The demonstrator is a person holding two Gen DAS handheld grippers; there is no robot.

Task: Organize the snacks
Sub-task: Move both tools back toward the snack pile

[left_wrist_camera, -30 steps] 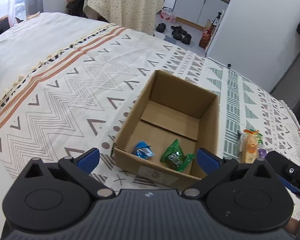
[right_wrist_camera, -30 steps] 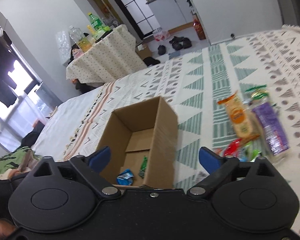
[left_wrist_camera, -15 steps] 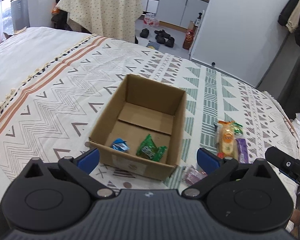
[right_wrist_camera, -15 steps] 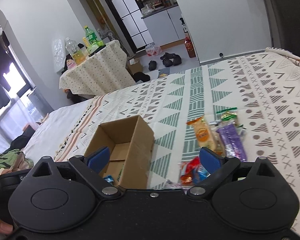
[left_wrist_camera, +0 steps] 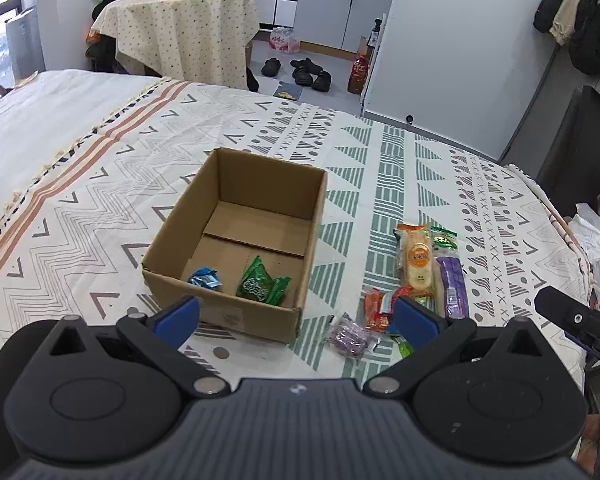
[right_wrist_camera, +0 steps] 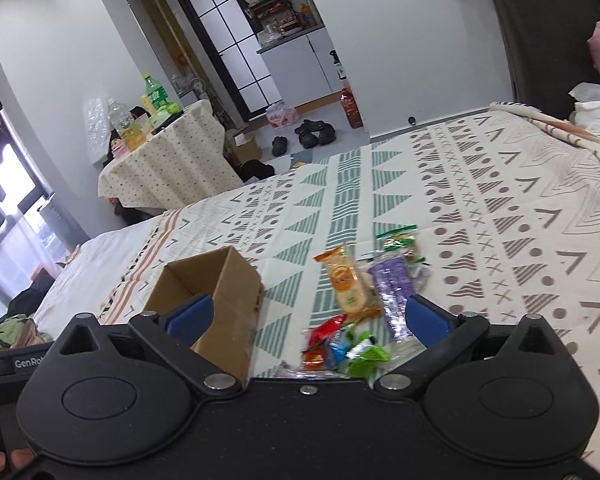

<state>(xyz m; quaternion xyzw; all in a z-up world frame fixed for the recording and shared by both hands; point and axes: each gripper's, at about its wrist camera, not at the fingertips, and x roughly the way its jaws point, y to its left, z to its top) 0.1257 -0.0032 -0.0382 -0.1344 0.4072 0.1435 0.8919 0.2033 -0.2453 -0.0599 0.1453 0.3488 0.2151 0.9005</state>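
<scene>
Your left gripper stands with its jaws spread and nothing between them; your right gripper is opening its jaws wider, also with nothing between the pads. Ahead of the left jaws, toward the left pad, sits the open cardboard box on the patterned bedspread; it already holds a blue candy wrapper and a green snack packet, lying near the wall closest to you. The snacks yet to be sorted lie outside the box, ahead of the right gripper and between its pads: a long orange-labelled cracker pack, a purple bar just beside it toward the right pad, and a heap of small red, blue and green wrapped candies closest to the jaws. A small purple foil sweet rests near the box's near corner. Judgement: all pieces look light, with slick crinkly film that may slide or deform under the pads. The cracker pack is probably brittle inside, so take it across its narrow width at mid-length with gentle closure. Pinch the candies across the body, not the twisted ends, which would likely slip free. The soft bedspread will give under downward pressure.
</scene>
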